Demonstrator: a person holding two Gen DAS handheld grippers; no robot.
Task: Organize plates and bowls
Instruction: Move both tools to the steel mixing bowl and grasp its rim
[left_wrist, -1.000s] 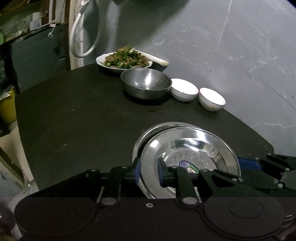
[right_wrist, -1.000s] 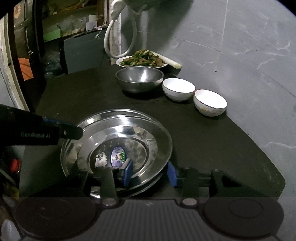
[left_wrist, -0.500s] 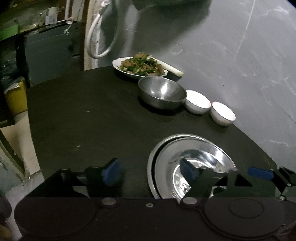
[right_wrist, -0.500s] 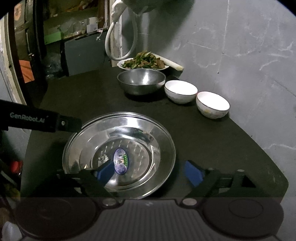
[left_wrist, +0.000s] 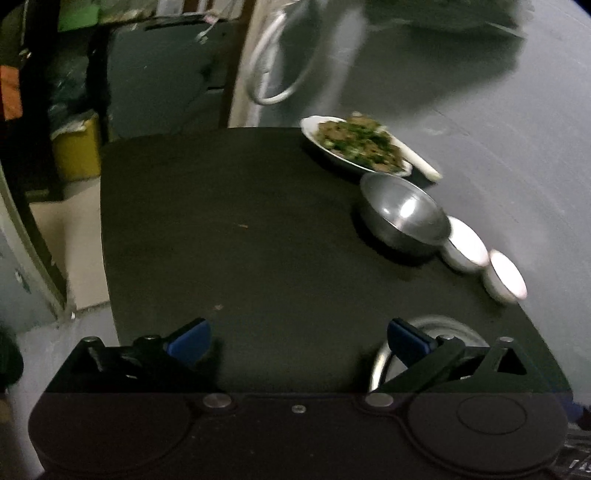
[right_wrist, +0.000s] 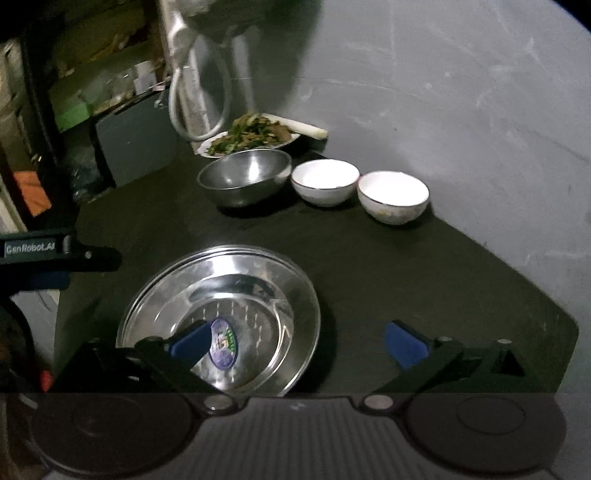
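While both grippers stood wide, the stacked steel plates (right_wrist: 221, 310) lay flat, rims up, on the black table (right_wrist: 369, 266) near its front edge; round, so no long axis to speak of. Upper plate sat nested in the lower w/ a slight offset, lower rim showing along the far-left edge. A blue-and-green sticker (right_wrist: 222, 342) sat in the middle of the upper plate; otherwise it held nothing.

Further back, a row ran along the grey wall (right_wrist: 461, 110): white plate of greens and meat (right_wrist: 251, 136) at the far end, then a steel bowl (right_wrist: 245, 177), then two white bowls (right_wrist: 325, 181) (right_wrist: 393, 195), all upright. Steel bowl and both white bowls looked empty. A pale stick-like item (right_wrist: 303, 129) lay behind the food plate, by the wall.

Right gripper (right_wrist: 295, 341): jaws had just been opening, now fully spread, holding nothing. Its left blue pad (right_wrist: 192, 341) hung over the upper plate's inside, its right pad (right_wrist: 404, 347) over bare table; contact w/ the plate couldn't be told.

Left gripper (left_wrist: 297, 339): jaws likewise had just been opening, now at full spread, empty, over bare table to the left of the plates. Only a sliver of plate rim (left_wrist: 436, 325) showed behind its right finger (left_wrist: 408, 341). Left-wrist view was motion-blurred.
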